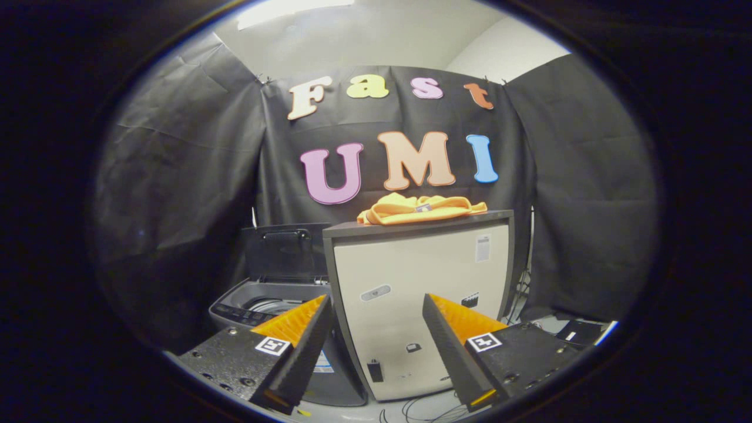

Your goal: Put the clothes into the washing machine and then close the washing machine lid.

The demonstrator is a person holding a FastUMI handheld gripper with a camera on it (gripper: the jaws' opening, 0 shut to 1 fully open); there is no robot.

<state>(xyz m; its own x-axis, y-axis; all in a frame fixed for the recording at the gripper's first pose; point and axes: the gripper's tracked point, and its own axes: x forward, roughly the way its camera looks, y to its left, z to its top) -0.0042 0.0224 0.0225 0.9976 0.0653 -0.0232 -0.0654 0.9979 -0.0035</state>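
An orange garment point(420, 209) lies crumpled on top of a tall pale cabinet point(423, 276) with a dark top. To the cabinet's left stands a grey top-loading washing machine point(267, 305) with its lid point(282, 249) raised upright, and the drum opening shows behind my left finger. My gripper point(376, 305) is open and holds nothing. It sits low in front of the cabinet, well below and short of the garment.
Black cloth walls close in the booth on all sides. Cables point(411, 408) trail on the floor at the cabinet's foot. A dark flat object point(578, 332) lies on the floor to the right of the cabinet.
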